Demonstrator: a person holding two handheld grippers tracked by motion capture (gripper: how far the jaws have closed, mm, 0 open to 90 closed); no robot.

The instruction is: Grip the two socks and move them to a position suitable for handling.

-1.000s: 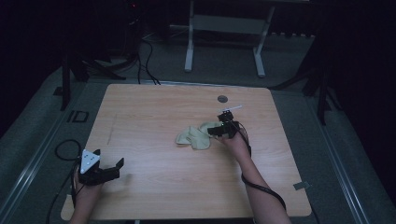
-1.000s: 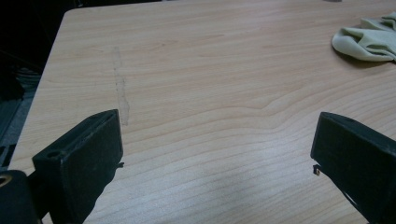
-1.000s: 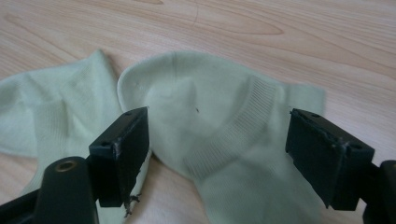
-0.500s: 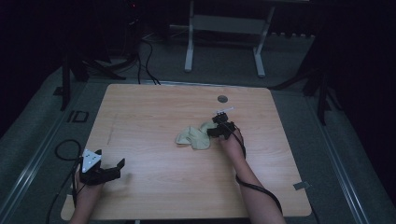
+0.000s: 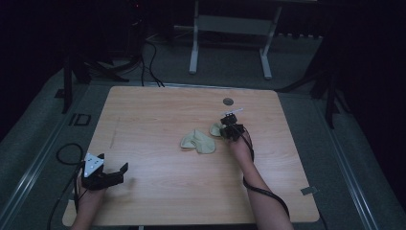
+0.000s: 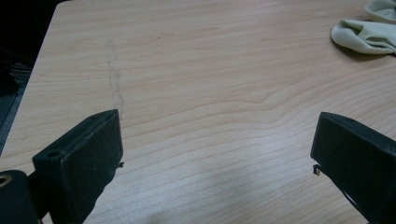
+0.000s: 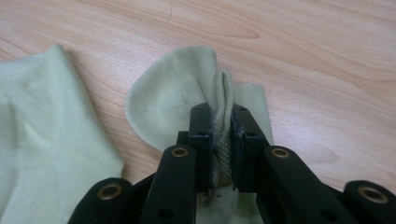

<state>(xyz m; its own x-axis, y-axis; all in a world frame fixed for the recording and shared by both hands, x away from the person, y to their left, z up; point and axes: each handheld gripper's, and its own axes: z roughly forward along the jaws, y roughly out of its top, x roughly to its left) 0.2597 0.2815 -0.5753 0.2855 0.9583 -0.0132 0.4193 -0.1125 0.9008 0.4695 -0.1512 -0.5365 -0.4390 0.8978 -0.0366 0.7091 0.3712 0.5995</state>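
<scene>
At the left of the high view, the left hand-held gripper (image 5: 115,175) rests near the front left corner of the tabletop (image 5: 158,110), its jaws standing wide apart with nothing between them; its own view looks along those two black jaws across bare wood toward the pale green cloth far off at the upper right. Moving right, toward the middle of the tabletop, lie two pale green socks: the larger-looking sock (image 5: 198,142) lies flat and crumpled by itself, untouched, and just to its right the second sock (image 5: 216,128) is partly raised. The right hand-held gripper (image 5: 229,130) sits on that second sock, and its jaws have just been closing; in the right gripper view they are pinched together on a standing fold of the sock's (image 7: 187,100) knit fabric, so the grip looks secured, while the other sock (image 7: 42,135) spreads flat at the left of that view. Farther right and toward the far edge there is one small dark round mark or disc (image 5: 228,101) on the wood, too small to identify. As a judgement, the work is at an early stage: one sock has been caught, but it is not yet lifted clear of the wood, and the pair is neither laid together nor folded. What seems left is to raise or drag the held sock, bring it to its mate, and put the idle left hand-held gripper to use.
</scene>
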